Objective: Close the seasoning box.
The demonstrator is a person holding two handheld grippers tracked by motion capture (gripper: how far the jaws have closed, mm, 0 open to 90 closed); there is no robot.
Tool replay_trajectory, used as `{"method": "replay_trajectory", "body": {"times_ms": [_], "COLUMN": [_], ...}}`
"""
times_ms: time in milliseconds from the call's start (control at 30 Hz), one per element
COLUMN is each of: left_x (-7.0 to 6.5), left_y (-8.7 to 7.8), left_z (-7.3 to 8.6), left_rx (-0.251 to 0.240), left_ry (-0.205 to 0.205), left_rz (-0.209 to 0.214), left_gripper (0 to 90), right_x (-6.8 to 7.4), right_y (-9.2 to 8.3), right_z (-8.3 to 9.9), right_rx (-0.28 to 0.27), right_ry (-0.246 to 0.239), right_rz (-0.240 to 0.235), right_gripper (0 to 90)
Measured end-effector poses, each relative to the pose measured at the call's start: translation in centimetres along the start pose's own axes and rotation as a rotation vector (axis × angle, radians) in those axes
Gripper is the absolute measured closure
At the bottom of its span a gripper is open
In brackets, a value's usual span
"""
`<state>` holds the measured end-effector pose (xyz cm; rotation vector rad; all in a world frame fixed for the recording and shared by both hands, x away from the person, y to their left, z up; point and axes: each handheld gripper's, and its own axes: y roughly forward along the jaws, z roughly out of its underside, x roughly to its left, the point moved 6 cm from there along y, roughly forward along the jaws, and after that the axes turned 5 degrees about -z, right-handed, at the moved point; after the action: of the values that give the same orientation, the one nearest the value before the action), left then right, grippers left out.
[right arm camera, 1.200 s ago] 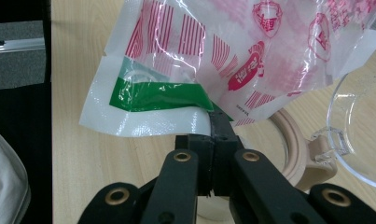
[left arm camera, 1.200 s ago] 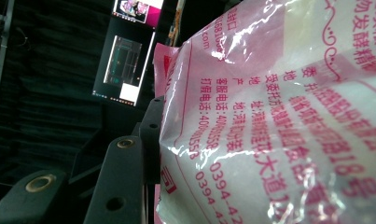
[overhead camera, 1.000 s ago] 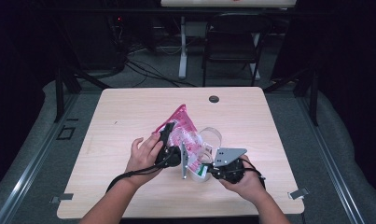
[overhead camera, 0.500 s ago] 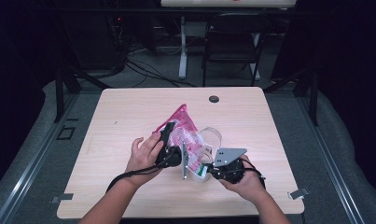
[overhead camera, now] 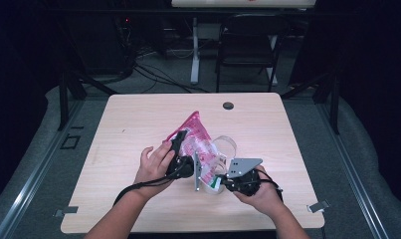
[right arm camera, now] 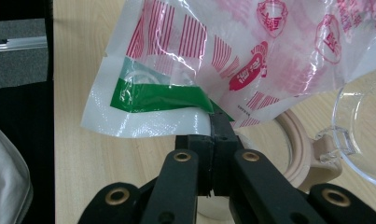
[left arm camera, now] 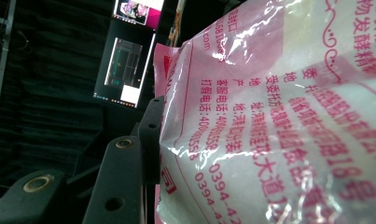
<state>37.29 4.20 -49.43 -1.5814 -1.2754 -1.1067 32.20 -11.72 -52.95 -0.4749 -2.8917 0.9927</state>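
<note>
A pink-and-white printed plastic bag (overhead camera: 195, 142) is held up over the middle of the wooden tabletop (overhead camera: 138, 114), slanting from its top corner at about 11 o'clock down to its lower end at about 5 o'clock in the high view. Both grippers hold it.

The left gripper (overhead camera: 180, 152) meets the bag from 9 o'clock — in the left gripper view the crinkled film (left arm camera: 279, 130) presses against the inner face of the one black jaw that can be seen, so this gripper is clamped on the bag's bulk with its jaws partly apart.

The right gripper (overhead camera: 219, 182) comes in from 4 o'clock. In its own view the jaws (right arm camera: 212, 135) are pinched tight on the bag's lower edge, just beside a green strip (right arm camera: 162, 95) on the white corner.

Under the bag, a clear plastic container with a beige rim (right arm camera: 307, 154) rests on the tabletop, its transparent lid (right arm camera: 363, 140) hinged open toward 3 o'clock. In the high view it sits just behind the right gripper (overhead camera: 227, 147).
</note>
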Motion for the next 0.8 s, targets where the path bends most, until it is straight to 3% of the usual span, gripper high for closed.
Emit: {"method": "replay_trajectory", "body": {"times_ms": [800], "left_x": [-0.04], "left_y": [-0.04], "left_z": [0.04], "left_rx": [0.005], "left_ry": [-0.002], "left_rz": [0.001], "left_gripper": [59.3], "right_x": [0.01], "right_y": [0.04], "right_z": [0.03], "right_rx": [0.001], "right_ry": [0.0], "right_rz": [-0.002], "right_gripper": [90.0]}}
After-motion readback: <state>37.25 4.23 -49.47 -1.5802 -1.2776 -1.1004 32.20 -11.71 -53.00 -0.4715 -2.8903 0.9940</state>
